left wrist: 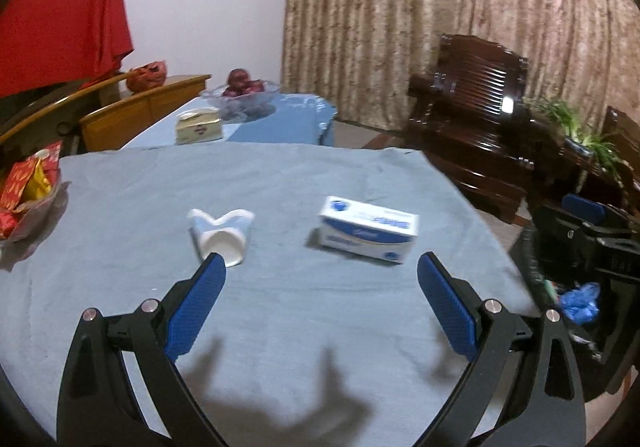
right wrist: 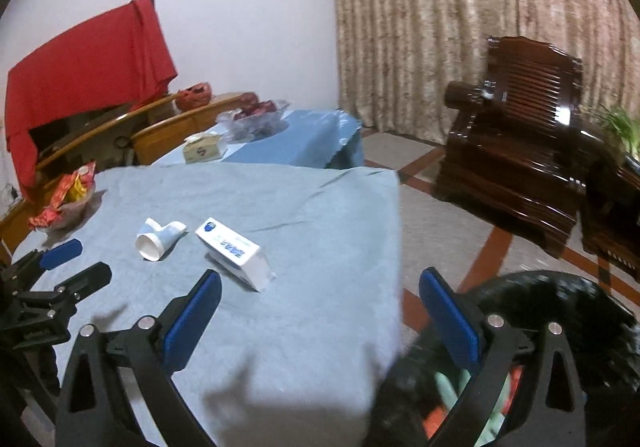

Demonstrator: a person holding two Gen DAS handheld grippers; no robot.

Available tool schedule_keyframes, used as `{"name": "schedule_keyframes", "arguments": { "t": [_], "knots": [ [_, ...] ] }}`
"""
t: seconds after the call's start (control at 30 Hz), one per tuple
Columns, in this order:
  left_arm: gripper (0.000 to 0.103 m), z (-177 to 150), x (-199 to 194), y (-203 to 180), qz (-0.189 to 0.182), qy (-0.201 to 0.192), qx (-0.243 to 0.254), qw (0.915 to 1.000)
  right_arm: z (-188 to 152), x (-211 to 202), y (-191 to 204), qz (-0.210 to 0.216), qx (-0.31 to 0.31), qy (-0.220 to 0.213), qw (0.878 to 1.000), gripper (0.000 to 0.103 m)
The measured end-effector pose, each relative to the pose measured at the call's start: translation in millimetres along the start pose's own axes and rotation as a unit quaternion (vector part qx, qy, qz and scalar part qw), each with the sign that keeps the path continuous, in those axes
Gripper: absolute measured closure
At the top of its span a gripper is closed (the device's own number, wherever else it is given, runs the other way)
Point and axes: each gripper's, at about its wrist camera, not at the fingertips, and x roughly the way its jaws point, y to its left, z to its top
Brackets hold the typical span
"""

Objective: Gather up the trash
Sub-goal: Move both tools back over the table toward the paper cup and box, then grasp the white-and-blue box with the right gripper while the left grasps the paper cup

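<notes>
A crushed white paper cup (left wrist: 222,235) lies on its side on the grey-blue tablecloth (left wrist: 280,307), just beyond my left gripper's left fingertip. A white and blue carton (left wrist: 368,230) lies to its right. My left gripper (left wrist: 322,265) is open and empty above the table. In the right wrist view the cup (right wrist: 158,237) and carton (right wrist: 236,251) lie ahead and to the left. My right gripper (right wrist: 320,281) is open and empty, over the table's right edge. A black-lined trash bin (right wrist: 560,327) with trash inside stands below its right finger; it also shows in the left wrist view (left wrist: 576,287).
A bowl of red and yellow snack packets (left wrist: 28,191) sits at the table's left edge. A further table holds a tissue box (left wrist: 199,126) and a glass bowl of red fruit (left wrist: 242,91). Dark wooden armchairs (right wrist: 520,151) stand on the right, wooden chairs (left wrist: 120,115) on the left.
</notes>
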Motion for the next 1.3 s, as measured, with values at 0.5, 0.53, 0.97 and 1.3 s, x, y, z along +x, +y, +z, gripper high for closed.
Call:
{"name": "schedule_keyframes", "arguments": {
  "t": [0.5,0.53,0.97,1.3],
  "knots": [
    [0.009,0.8,60.1,59.9,0.05,0.031,-0.02,0.9981,-2.3,105.5,40.4,0.042,-0.047,0.064,0.996,0.006],
    [0.009,0.2,63.4,61.0,0.05,0.033,-0.021,0.998,-2.5,109.2,40.9,0.044,-0.048,0.067,0.996,0.006],
    [0.009,-2.8,100.0,74.6,0.057,0.056,-0.031,0.9963,-5.8,156.5,57.0,0.086,-0.07,0.11,0.988,0.035],
    [0.009,1.3,127.8,87.8,0.063,0.073,-0.044,0.9943,-3.7,154.4,59.2,0.11,-0.047,0.097,0.988,0.066]
  ]
}}
